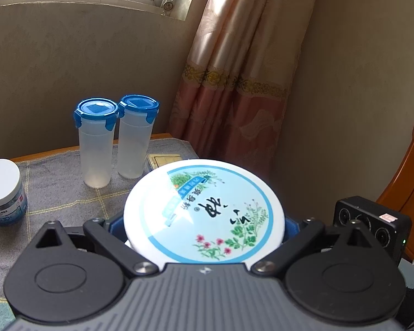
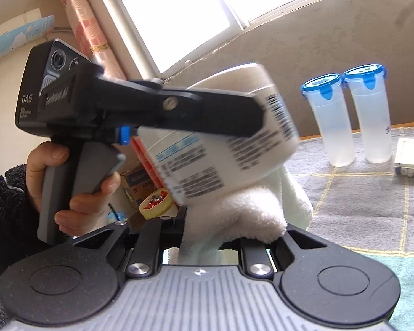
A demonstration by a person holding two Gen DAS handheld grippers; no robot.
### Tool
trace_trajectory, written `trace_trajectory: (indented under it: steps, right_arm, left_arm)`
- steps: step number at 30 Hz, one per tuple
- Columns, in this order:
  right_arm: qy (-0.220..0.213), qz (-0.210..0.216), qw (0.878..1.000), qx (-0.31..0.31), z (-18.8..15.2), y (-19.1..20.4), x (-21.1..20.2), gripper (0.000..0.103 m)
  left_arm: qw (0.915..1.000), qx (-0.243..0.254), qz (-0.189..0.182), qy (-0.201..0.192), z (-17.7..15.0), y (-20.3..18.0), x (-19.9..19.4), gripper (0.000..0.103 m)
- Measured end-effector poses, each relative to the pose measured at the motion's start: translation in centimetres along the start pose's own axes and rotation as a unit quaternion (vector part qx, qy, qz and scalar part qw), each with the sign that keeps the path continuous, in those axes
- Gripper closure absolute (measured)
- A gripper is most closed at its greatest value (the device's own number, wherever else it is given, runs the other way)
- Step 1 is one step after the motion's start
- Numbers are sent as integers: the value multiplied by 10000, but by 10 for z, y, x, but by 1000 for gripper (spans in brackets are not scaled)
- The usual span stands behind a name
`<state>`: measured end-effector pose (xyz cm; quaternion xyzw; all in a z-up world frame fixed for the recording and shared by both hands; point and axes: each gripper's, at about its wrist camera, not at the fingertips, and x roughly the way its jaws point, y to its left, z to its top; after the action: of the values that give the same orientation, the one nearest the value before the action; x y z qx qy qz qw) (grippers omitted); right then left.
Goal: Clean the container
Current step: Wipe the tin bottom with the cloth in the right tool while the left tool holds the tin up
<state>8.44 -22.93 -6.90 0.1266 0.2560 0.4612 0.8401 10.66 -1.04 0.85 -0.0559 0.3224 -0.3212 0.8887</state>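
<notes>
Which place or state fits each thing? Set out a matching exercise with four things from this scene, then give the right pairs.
1 white container
2 white cloth
3 two blue-lidded cups
4 small white-capped jar

A standing on the grey mat, by the wall
B clamped in the left gripper
C near the mat's left edge
D clamped in the right gripper

Pairs: 1-B, 2-D, 3-A, 4-C

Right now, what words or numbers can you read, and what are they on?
"DAS": side of the left gripper, seen from the right wrist.
"30": label of the small white-lidded jar.
Big brush character: round lid of the white tub; its small print is unreadable.
Tub side print and the flat tin: too blurred.
</notes>
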Motion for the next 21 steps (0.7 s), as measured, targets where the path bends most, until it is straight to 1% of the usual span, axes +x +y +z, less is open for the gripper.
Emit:
trace_trajectory:
  steps: [6, 13, 15, 16, 17, 21]
  right_arm:
    - [-24, -175, 9998, -112, 2, 1, 2, 82]
    - [-79, -291, 9994, -187, 3, -1, -1, 82]
    - [-113, -314, 9993, -175, 3, -1, -6, 82]
    - [-129, -331, 9992, -173, 2, 4, -15, 82]
    - [-144, -347, 9991, -170, 0, 10, -23, 82]
    - [-135, -358, 9991, -181, 0, 11, -22, 82]
  left_arm:
    - [9999, -14, 5, 114, -2, 5, -3, 5]
    - [9999, -50, 129, 38, -2, 10, -7, 6]
    - [9998, -60, 164, 16, -1, 12, -8, 6]
    - [9998, -64, 179, 3, -1, 13, -9, 6]
    - [9998, -60, 175, -33, 1, 13, -10, 6]
    - [9997, -3, 154, -212, 8, 9, -17, 6]
